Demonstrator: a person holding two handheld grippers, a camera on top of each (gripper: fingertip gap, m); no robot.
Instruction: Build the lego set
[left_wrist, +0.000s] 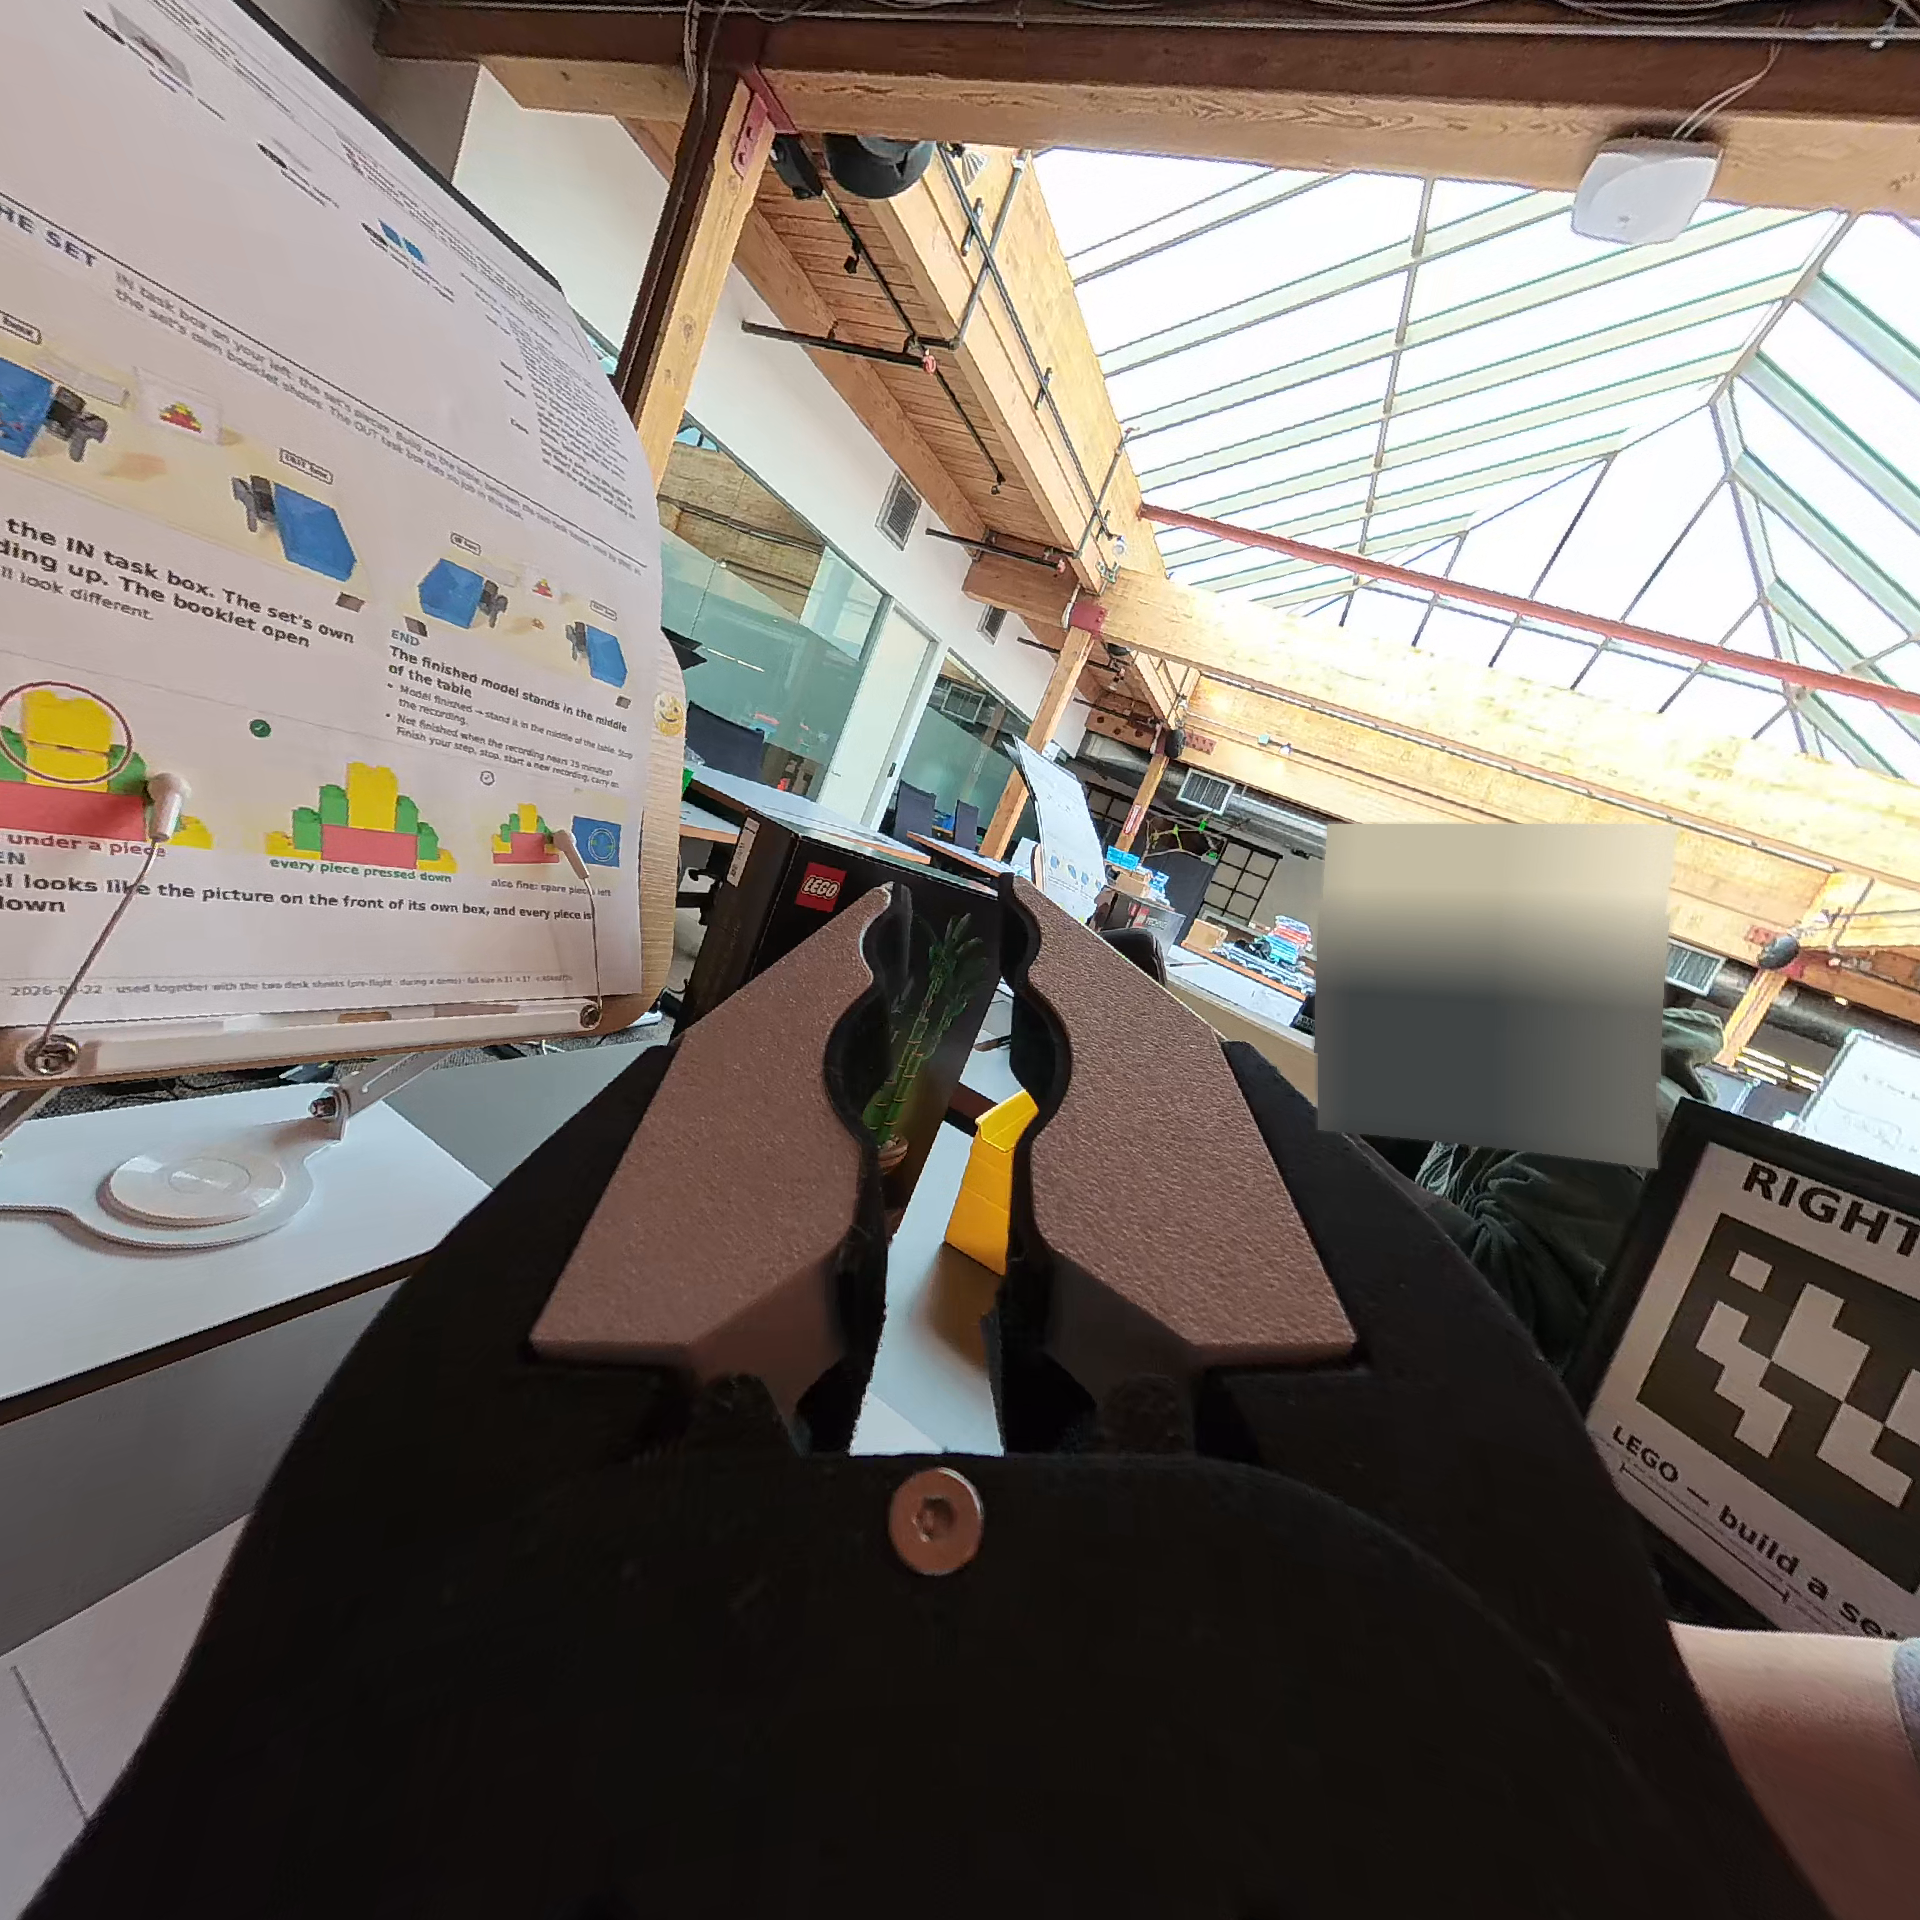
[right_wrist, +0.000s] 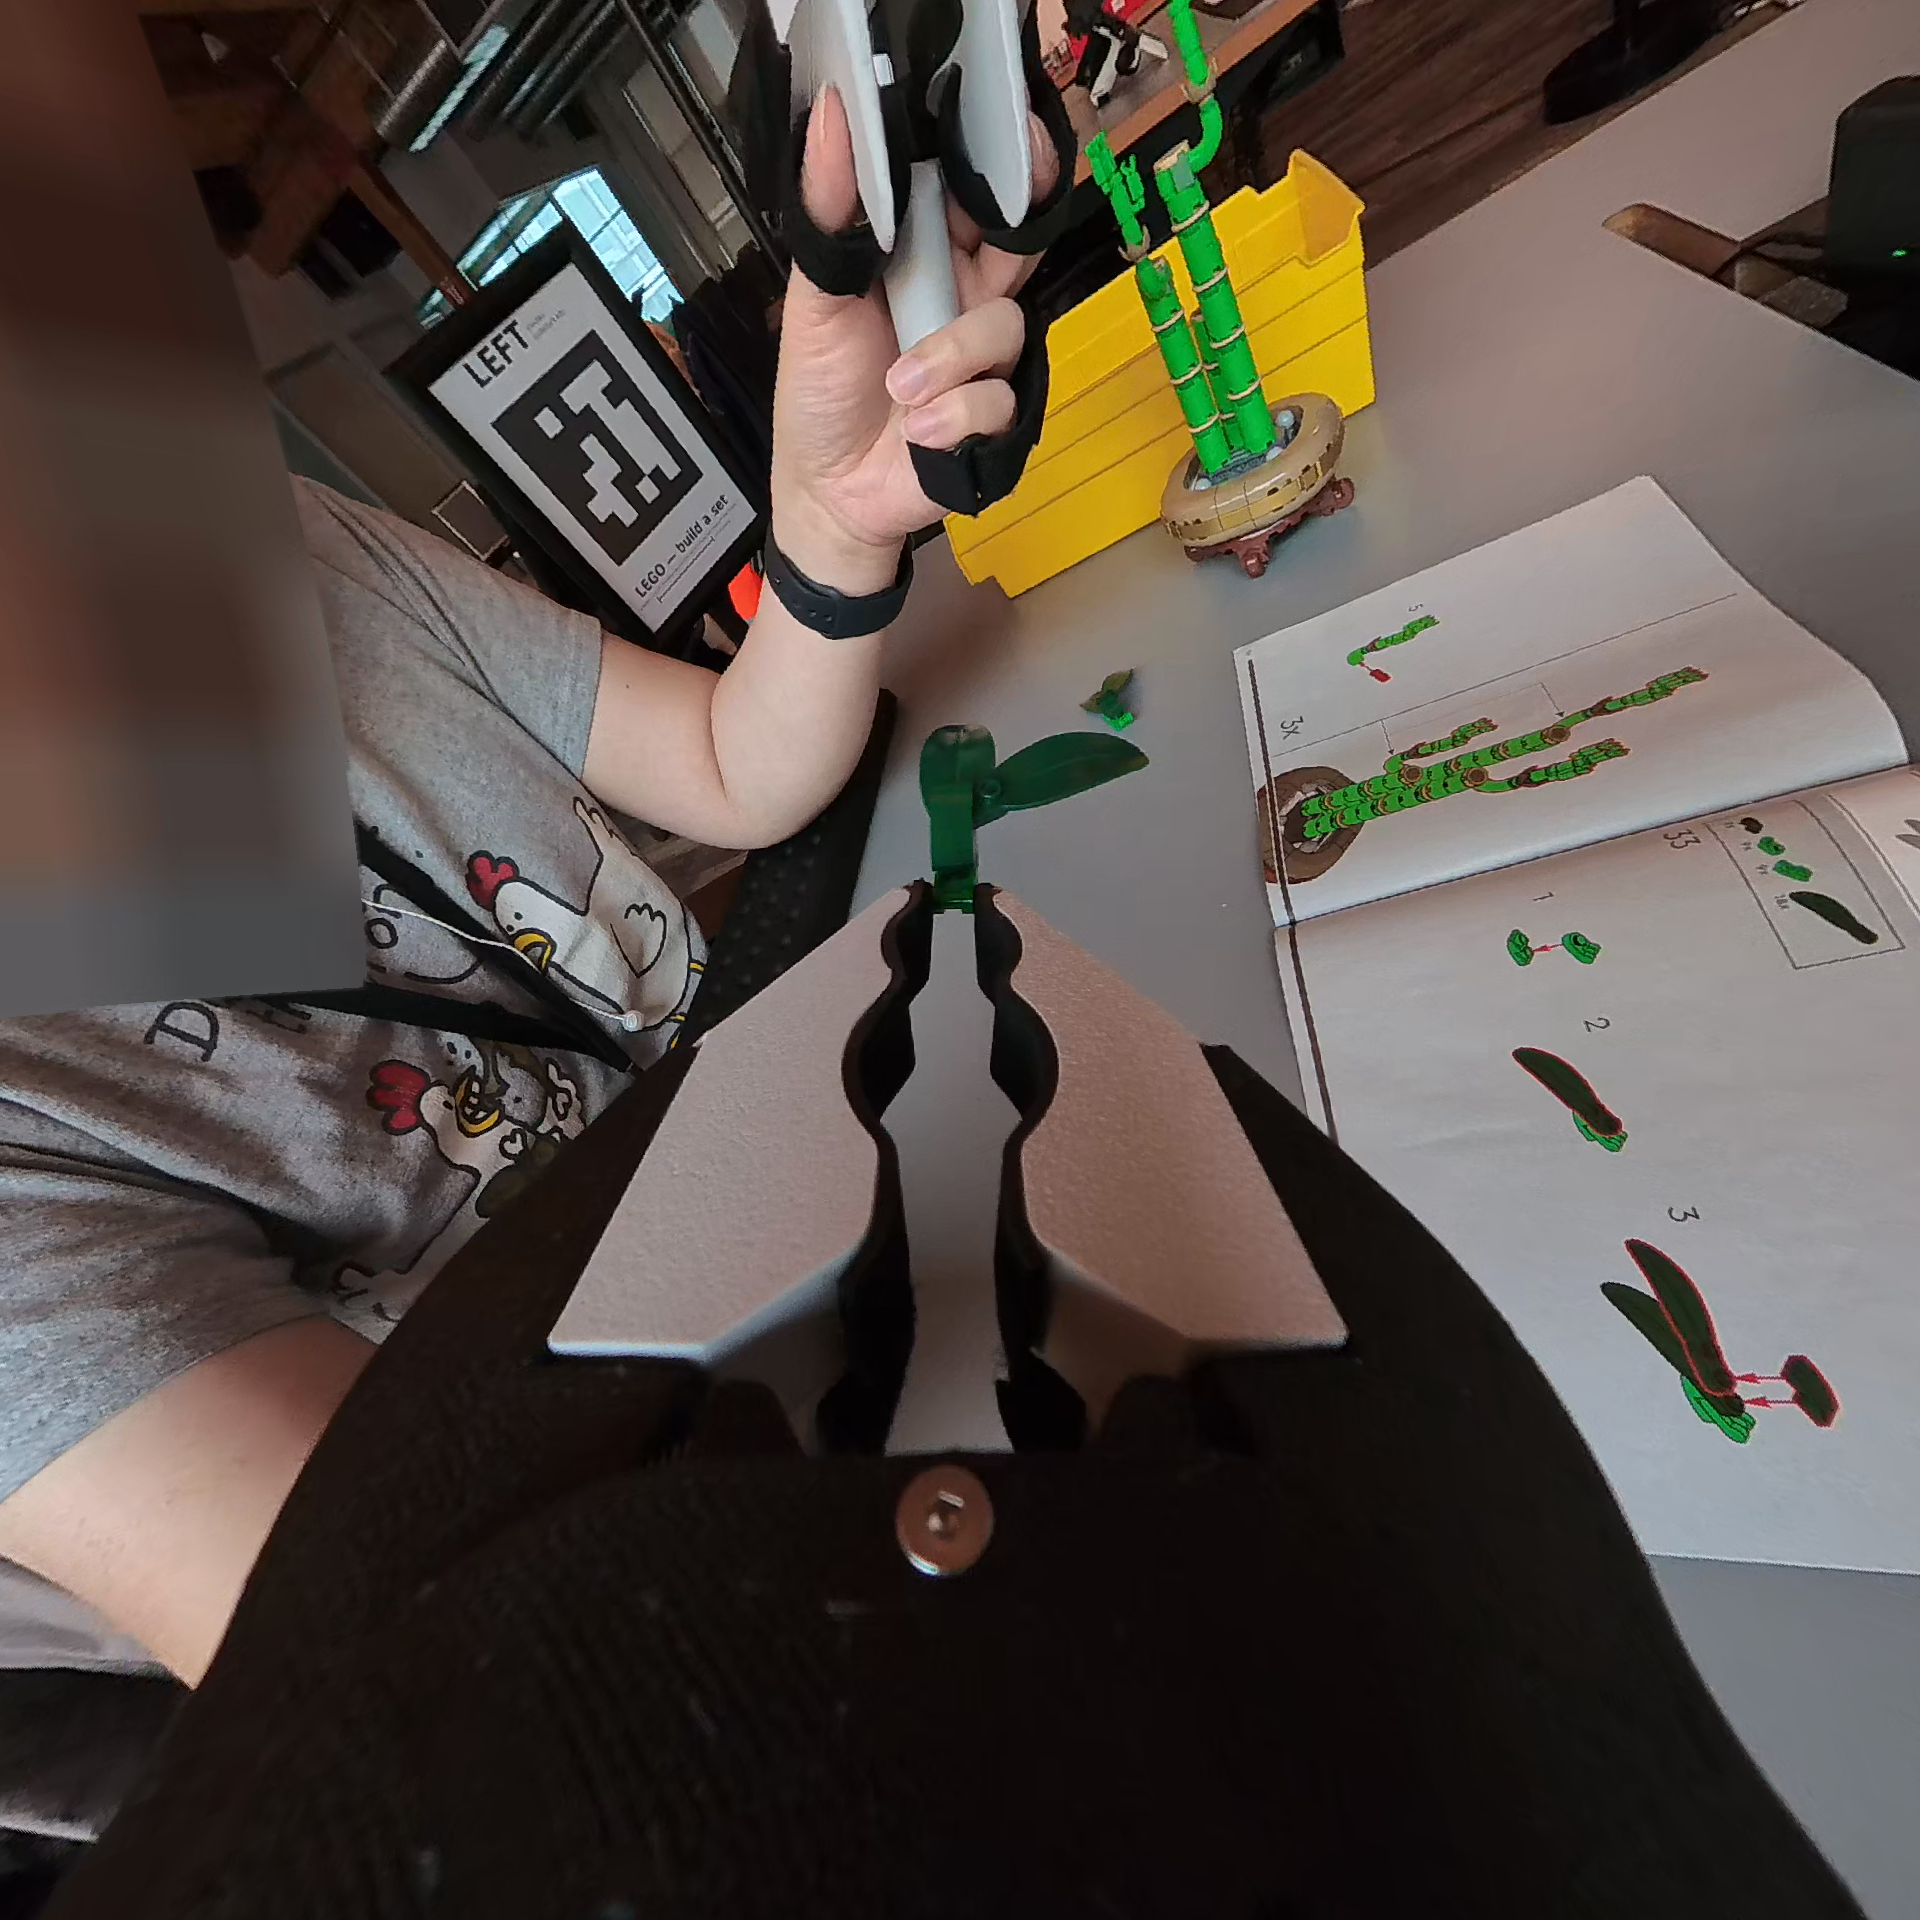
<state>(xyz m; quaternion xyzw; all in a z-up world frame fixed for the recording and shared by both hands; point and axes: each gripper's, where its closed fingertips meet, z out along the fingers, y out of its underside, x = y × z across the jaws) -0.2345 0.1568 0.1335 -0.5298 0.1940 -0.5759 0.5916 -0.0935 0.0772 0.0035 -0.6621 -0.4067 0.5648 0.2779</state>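
Since the leaf piece (right_wrist: 961, 805) is just thin plastic clipped to a tiny green joint, it's looking featherlight, stiff and easy to pop apart, so I'd be gripping the joint, not the blades. Going left to right: a framed marker sign (right_wrist: 592, 447) is standing by the person's sleeve, printed with writing I'm not repeating. The left tool (right_wrist: 914, 114) is being held up off the surface (right_wrist: 1558, 343), and in its own view the fingers are sitting slightly parted with nothing between them. The right tool (right_wrist: 954, 902) is pinching the leaf piece by that joint at the very tips, just above the surface. A loose green bit (right_wrist: 1110, 694) is lying nearby. The bamboo model (right_wrist: 1226, 343) is standing in front of the yellow bin (right_wrist: 1101, 457), and the open booklet (right_wrist: 1558, 935) is showing numbered steps. The set's box (left_wrist: 831, 935) is carrying a brand logo.
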